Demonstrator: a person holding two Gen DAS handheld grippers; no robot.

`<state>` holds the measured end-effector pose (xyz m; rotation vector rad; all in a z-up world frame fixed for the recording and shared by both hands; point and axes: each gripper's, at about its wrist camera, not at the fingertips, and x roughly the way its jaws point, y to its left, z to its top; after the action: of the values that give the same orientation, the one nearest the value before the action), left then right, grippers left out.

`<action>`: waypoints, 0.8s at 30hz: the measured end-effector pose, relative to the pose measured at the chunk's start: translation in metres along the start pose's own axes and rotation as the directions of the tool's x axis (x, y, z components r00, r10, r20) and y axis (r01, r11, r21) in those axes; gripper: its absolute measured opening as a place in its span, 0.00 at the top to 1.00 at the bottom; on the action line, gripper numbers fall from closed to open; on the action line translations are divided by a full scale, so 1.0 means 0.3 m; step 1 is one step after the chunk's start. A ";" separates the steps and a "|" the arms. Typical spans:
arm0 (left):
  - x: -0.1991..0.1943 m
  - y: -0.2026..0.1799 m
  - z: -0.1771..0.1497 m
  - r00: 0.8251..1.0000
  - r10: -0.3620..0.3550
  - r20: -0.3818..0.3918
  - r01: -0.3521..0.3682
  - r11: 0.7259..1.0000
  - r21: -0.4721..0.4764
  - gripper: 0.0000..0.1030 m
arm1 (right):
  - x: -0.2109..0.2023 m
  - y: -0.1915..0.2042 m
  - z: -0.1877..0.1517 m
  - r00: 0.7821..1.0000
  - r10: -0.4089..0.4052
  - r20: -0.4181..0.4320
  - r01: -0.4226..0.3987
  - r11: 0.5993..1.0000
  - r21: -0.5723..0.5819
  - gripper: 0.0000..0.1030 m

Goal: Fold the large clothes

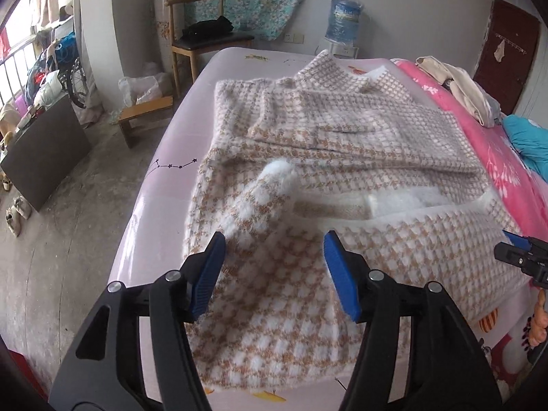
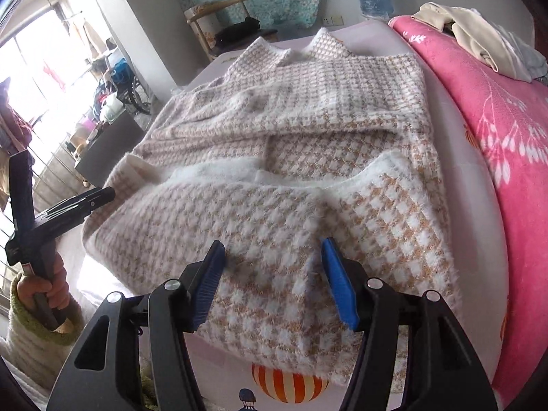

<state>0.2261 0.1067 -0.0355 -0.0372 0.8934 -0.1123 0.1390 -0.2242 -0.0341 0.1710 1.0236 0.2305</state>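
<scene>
The fluffy houndstooth coat (image 1: 342,137) lies spread on the bed (image 1: 191,130), hem half turned toward its collar. Both the left claw (image 1: 274,274) and right claw (image 2: 272,279) hang wide, empty, over the near hem; next, I'd say, regrip and fold.

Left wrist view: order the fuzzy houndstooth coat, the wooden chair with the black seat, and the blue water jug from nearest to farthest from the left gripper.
1. Fuzzy houndstooth coat, directly ahead.
2. Wooden chair with the black seat, beyond the bed, upper left.
3. Blue water jug, against the far wall.
</scene>
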 end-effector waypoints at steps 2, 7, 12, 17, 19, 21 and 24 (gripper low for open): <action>0.023 0.028 -0.002 1.000 0.000 -0.017 0.000 1.000 -0.029 0.50 | 0.014 -0.013 -0.007 1.000 0.013 -0.013 -0.013 1.000 0.015 0.44; 0.054 0.083 -0.019 0.999 -0.009 -0.043 0.005 0.995 -0.097 0.61 | 0.034 -0.024 -0.017 0.999 0.026 -0.027 -0.025 0.999 0.029 0.44; 0.056 0.101 -0.026 0.999 -0.024 -0.043 0.019 0.993 -0.120 0.62 | 0.035 -0.016 -0.018 0.999 0.018 -0.030 -0.017 1.000 0.023 0.44; 0.054 0.107 -0.030 0.999 -0.020 -0.043 0.015 0.993 -0.116 0.62 | 0.035 -0.017 -0.017 0.999 0.019 -0.030 -0.018 0.999 0.028 0.44; 0.054 0.106 -0.029 0.999 -0.021 -0.043 0.016 0.993 -0.115 0.62 | 0.034 -0.017 -0.018 0.999 0.019 -0.030 -0.018 0.999 0.028 0.44; 0.056 0.101 -0.028 0.999 -0.020 -0.043 0.015 0.993 -0.116 0.62 | 0.033 -0.018 -0.018 0.999 0.019 -0.030 -0.018 0.999 0.027 0.44; 0.056 0.101 -0.028 0.999 -0.020 -0.043 0.015 0.993 -0.116 0.62 | 0.034 -0.018 -0.019 0.999 0.019 -0.030 -0.018 0.999 0.027 0.44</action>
<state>0.2324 0.1349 -0.0562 -0.1511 0.9426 -0.0774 0.1397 -0.2266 -0.0466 0.2016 1.0558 0.2370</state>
